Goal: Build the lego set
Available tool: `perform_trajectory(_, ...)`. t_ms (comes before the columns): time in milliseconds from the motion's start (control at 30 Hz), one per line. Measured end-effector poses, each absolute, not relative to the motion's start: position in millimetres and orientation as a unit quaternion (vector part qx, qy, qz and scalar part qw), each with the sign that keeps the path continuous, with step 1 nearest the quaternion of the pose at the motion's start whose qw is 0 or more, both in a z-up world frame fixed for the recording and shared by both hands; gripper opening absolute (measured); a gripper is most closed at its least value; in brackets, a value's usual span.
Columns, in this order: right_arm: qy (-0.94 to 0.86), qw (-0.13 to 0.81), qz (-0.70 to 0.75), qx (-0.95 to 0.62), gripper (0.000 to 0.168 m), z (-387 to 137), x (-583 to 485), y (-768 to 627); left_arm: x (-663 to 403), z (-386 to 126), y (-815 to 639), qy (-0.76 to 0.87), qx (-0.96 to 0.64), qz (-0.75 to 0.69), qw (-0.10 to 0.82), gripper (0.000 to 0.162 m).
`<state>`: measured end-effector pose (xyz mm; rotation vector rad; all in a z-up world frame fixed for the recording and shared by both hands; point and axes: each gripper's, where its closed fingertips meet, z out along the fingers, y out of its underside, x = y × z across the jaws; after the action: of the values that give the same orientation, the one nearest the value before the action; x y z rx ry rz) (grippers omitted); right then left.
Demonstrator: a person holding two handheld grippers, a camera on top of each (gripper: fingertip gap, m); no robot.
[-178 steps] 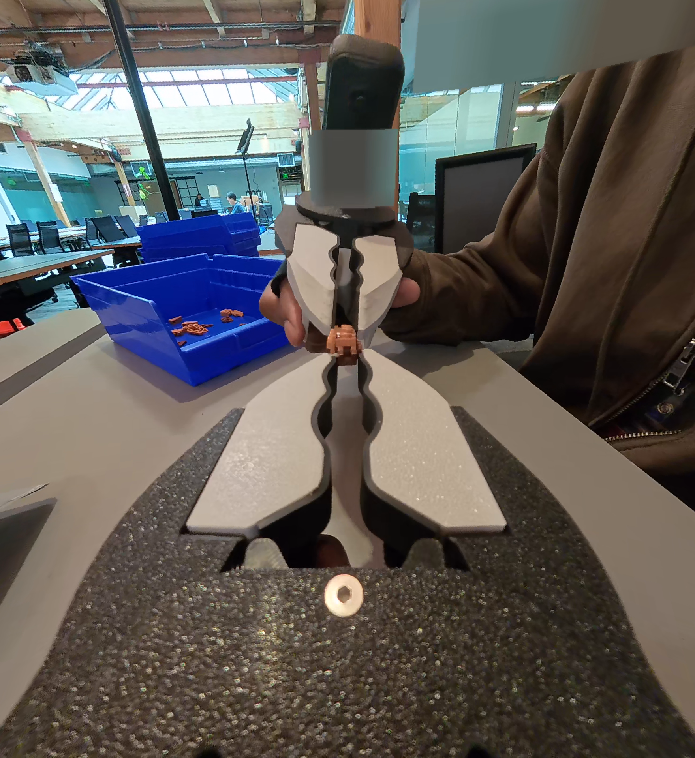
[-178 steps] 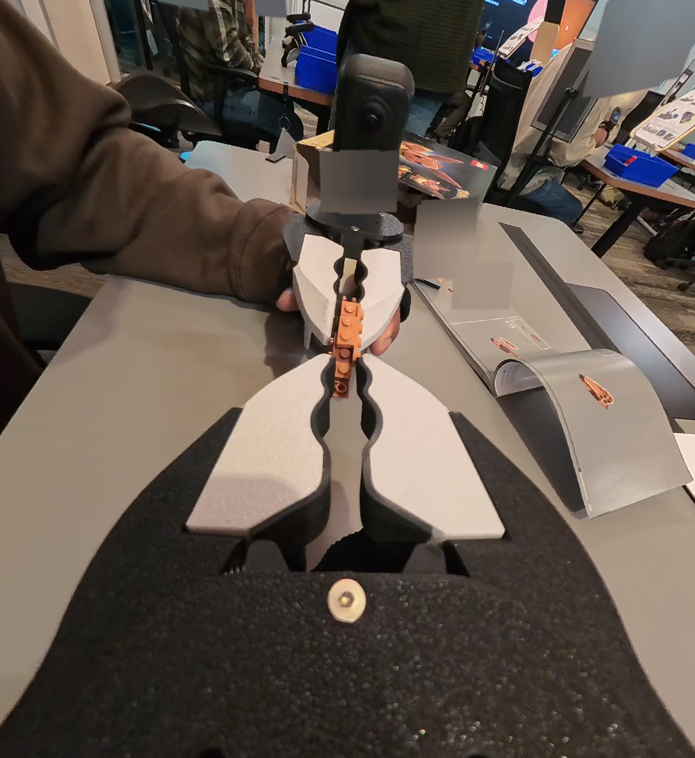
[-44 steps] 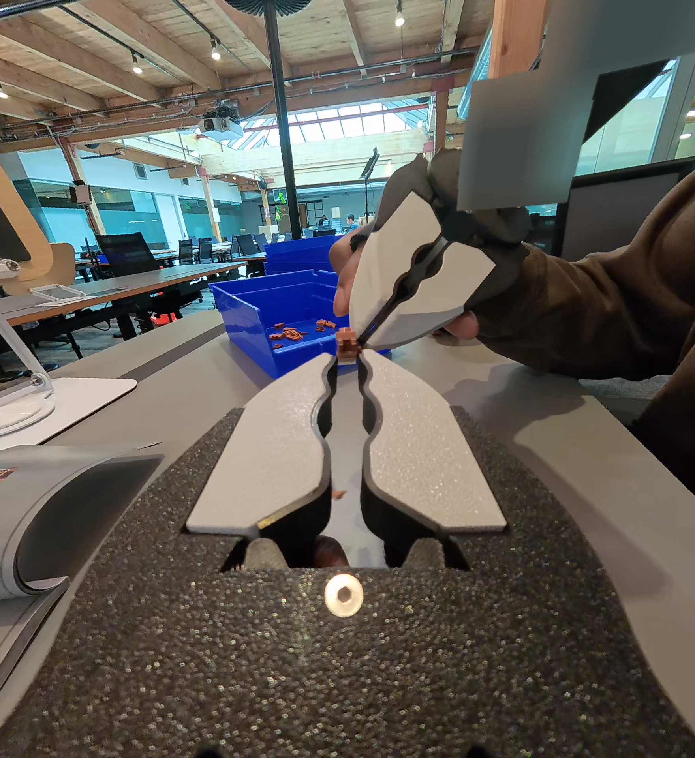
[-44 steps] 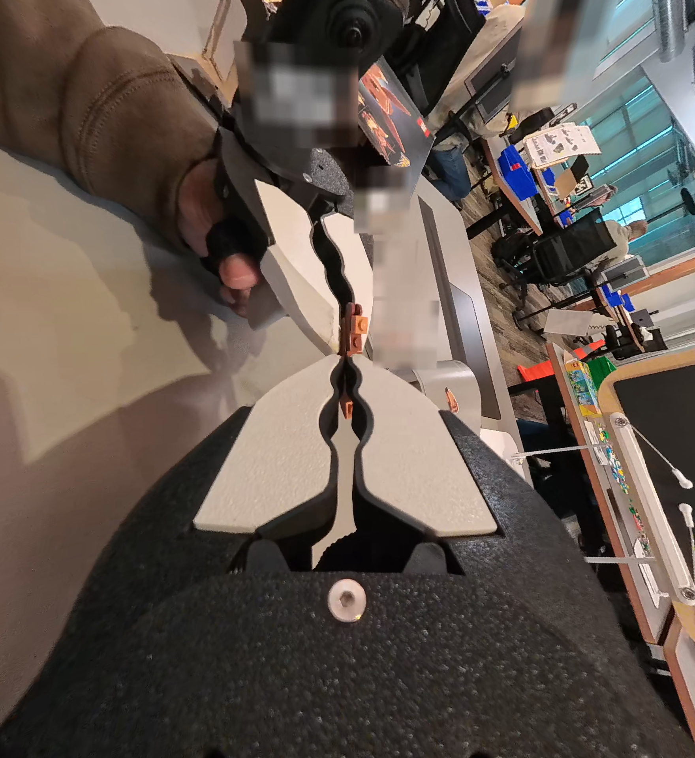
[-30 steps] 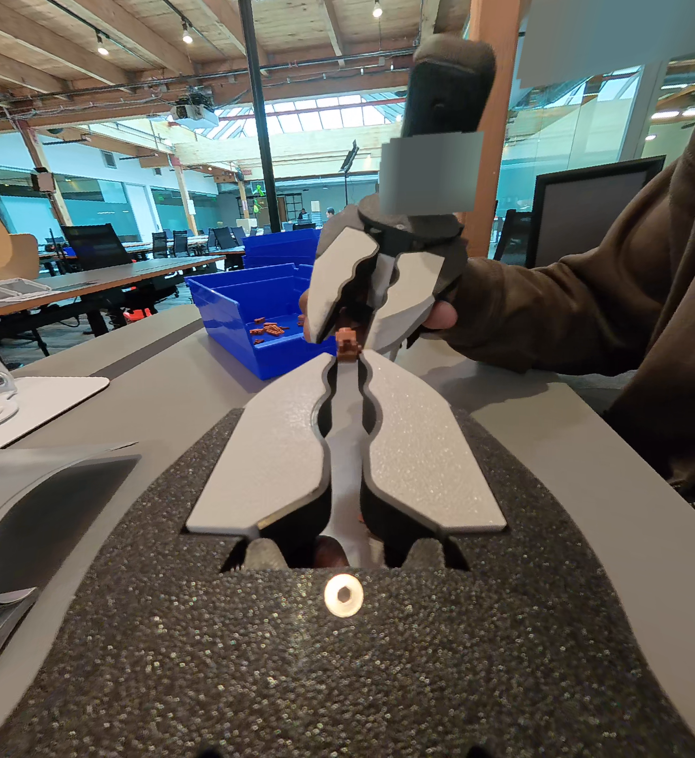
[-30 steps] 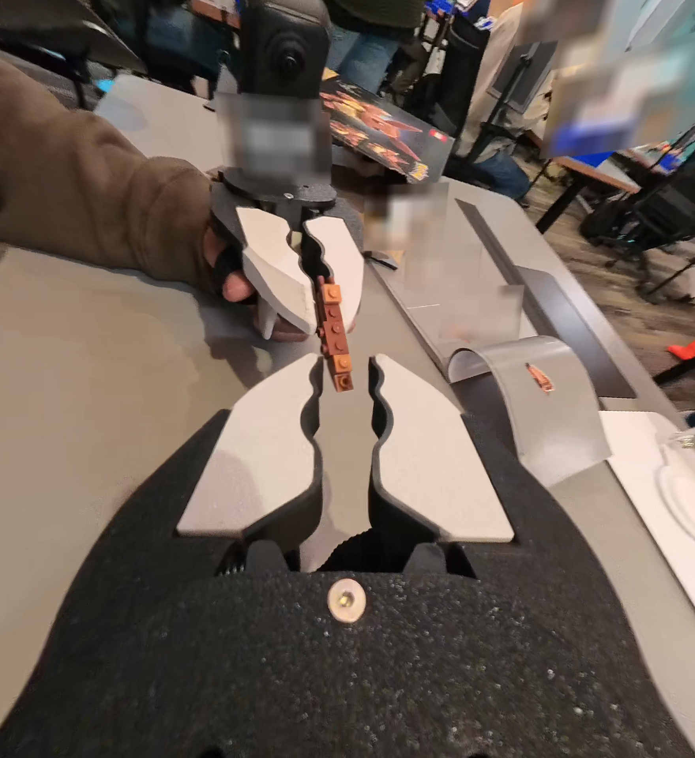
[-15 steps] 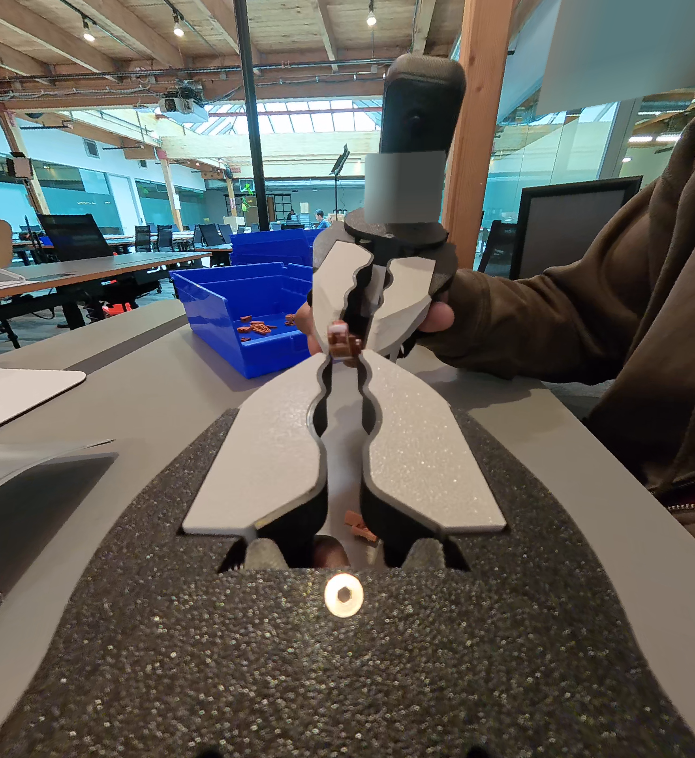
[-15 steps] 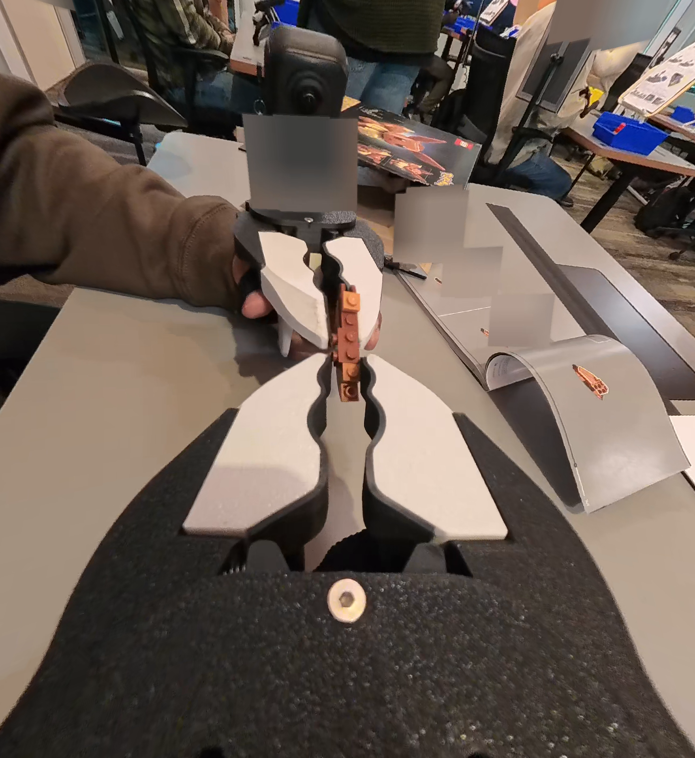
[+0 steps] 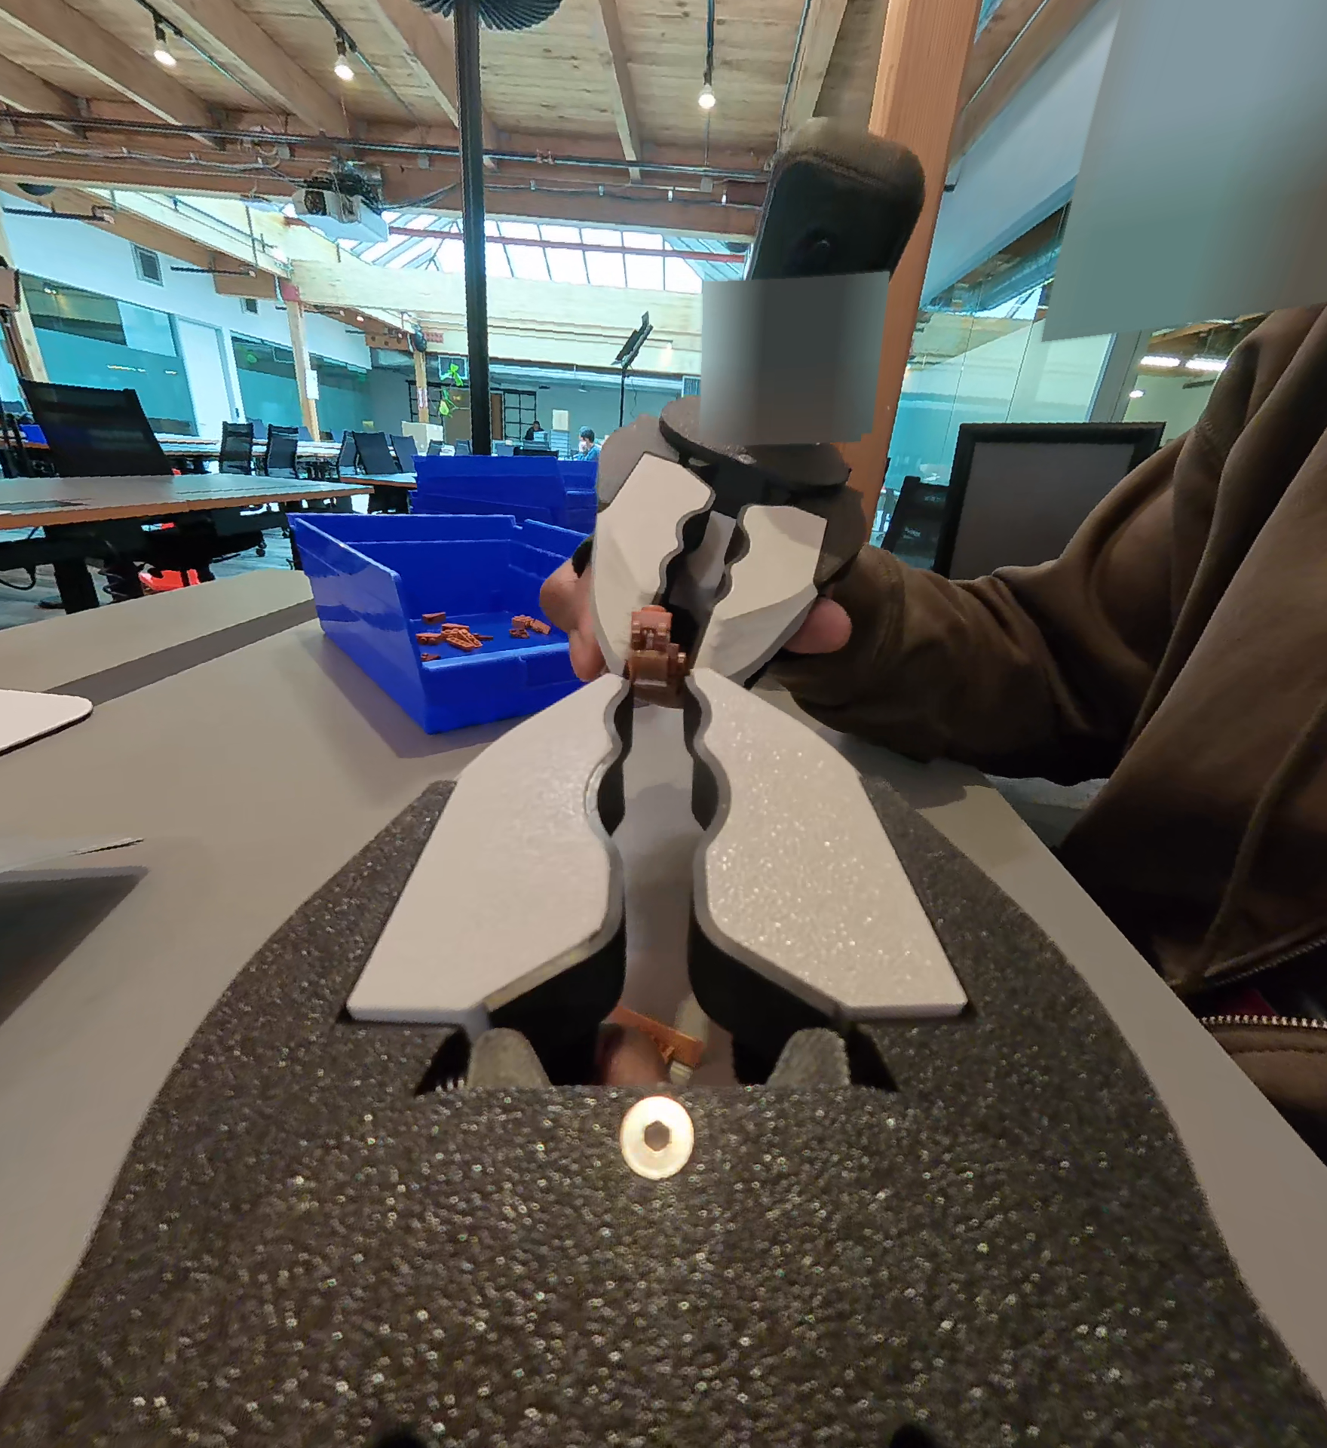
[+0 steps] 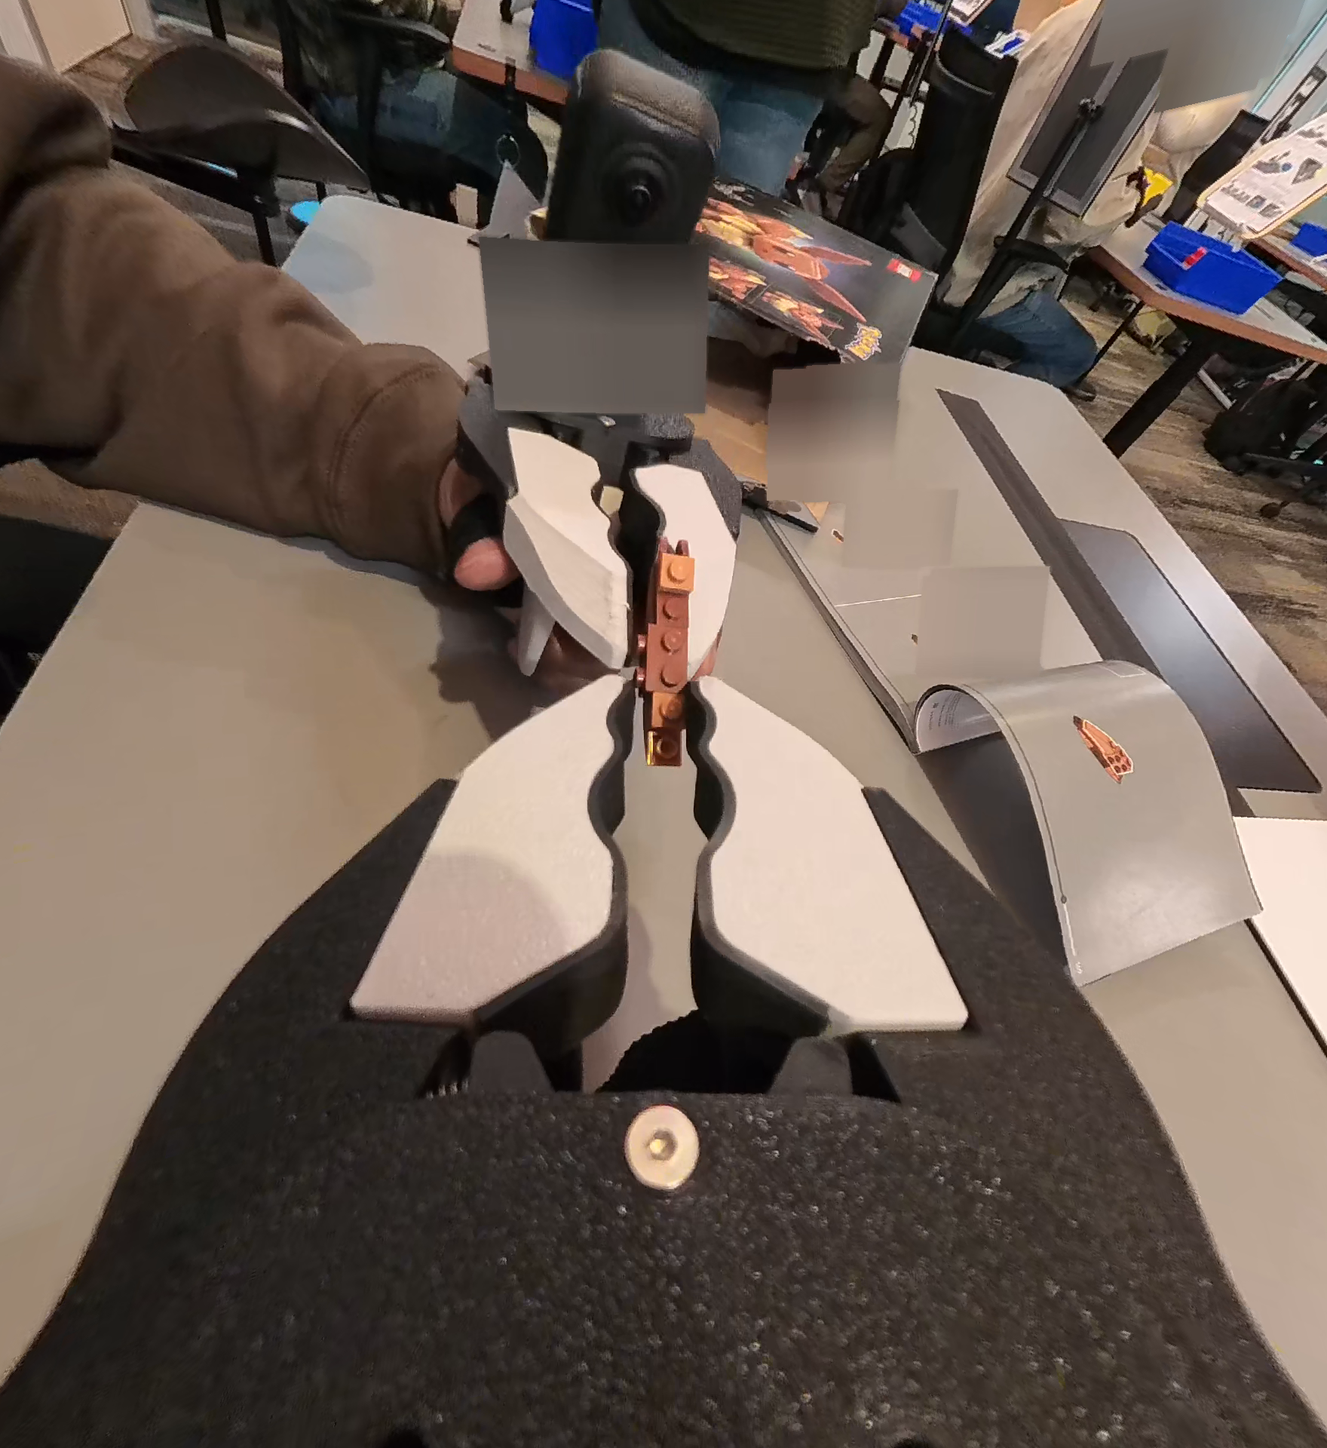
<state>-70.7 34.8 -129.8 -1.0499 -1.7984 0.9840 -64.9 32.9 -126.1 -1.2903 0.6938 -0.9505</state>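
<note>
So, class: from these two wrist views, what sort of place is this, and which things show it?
Probably an open-plan office or workshop: rows of desks and office chairs under exposed timber ceiling beams, blue parts bins on grey tables, and other people at neighbouring tables.

An open-plan office is shown: rows of desks and chairs at left, exposed timber ceiling beams above.
</note>
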Motion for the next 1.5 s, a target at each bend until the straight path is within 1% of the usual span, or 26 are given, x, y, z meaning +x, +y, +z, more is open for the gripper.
perform_trajectory(533,-0.709,0.410,0.397,-0.415,0.014,-120,-64,28,-65,-110,20,0.261,-0.536,-0.436,0.674,0.009)
perform_trajectory(733,-0.690,0.384,0.448,-0.419,0.012,-116,-62,23,-62,-111,17,0.263,-0.538,-0.440,0.669,0.009)
perform_trajectory(767,-0.690,0.380,0.451,-0.420,0.009,-116,-62,22,-61,-112,18,0.265,-0.539,-0.441,0.667,0.009)
perform_trajectory(900,-0.688,0.381,0.448,-0.425,0.009,-118,-63,23,-62,-113,18,0.262,-0.541,-0.442,0.665,0.010)
perform_trajectory(1500,-0.701,0.388,0.426,-0.420,0.008,-120,-64,24,-60,-116,23,0.255,-0.553,-0.434,0.664,0.018)
